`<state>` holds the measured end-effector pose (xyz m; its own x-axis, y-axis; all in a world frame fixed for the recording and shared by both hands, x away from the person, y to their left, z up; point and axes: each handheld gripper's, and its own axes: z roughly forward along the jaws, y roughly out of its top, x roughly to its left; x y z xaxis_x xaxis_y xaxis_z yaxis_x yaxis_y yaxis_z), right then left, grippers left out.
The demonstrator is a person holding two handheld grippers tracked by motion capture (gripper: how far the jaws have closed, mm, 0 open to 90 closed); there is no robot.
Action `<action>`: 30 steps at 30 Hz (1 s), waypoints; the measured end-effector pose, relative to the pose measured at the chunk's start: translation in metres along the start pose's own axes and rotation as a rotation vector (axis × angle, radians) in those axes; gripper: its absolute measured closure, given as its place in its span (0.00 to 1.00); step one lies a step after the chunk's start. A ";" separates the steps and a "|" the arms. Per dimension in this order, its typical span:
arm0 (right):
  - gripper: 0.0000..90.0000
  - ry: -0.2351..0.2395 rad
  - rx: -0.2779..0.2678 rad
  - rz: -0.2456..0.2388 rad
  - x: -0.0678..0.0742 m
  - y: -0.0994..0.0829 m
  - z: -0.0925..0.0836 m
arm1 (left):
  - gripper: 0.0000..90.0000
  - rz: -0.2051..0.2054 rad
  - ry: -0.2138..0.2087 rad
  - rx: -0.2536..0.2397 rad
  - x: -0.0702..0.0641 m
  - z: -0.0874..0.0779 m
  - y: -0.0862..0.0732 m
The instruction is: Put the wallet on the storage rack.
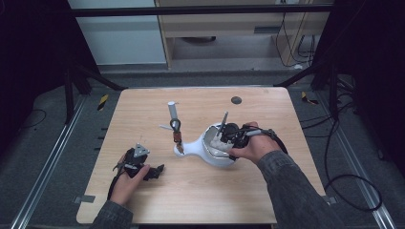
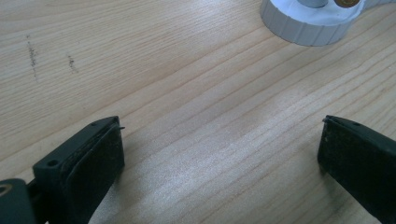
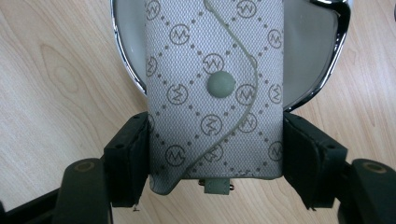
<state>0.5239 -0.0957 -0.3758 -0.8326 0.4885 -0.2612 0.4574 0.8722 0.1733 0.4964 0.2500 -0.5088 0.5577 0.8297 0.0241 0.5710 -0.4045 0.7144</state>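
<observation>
The right gripper (image 3: 215,154) clamped the patterned pouch (image 3: 215,88) over the white bowl (image 3: 128,56), best lowered level; the left gripper (image 2: 219,154) sat open.

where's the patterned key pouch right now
The patterned key pouch sits clamped in the right hand-held gripper, over the white bowl, right of centre on the table.

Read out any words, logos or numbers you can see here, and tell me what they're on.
"M" inside a circle: a monogram repeated all over the grey fabric pouch that the right gripper clamps over the white bowl-shaped dish.
Gold disc on the white ribbed base: any marking is too small to read.
No other words or numbers are readable.
</observation>
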 end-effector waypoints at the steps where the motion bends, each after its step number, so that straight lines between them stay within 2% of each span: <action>1: 0.34 -0.001 -0.001 0.000 0.000 0.000 0.000 | 0.00 0.000 0.000 0.000 0.000 0.000 0.000; 18: 0.34 0.005 -0.007 0.010 -0.003 0.004 0.003 | 0.00 0.004 0.000 0.002 0.000 0.000 0.000; 26: 0.34 -0.010 -0.012 0.003 0.000 0.006 0.002 | 0.00 0.005 -0.001 0.002 0.000 0.000 0.000; 30: 0.34 -0.031 -0.013 -0.012 0.002 0.009 0.002 | 0.00 0.005 -0.001 0.002 0.000 0.000 0.000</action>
<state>0.5272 -0.0873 -0.3767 -0.8278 0.4786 -0.2927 0.4431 0.8778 0.1821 0.4964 0.2495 -0.5087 0.5608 0.8275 0.0270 0.5696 -0.4093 0.7128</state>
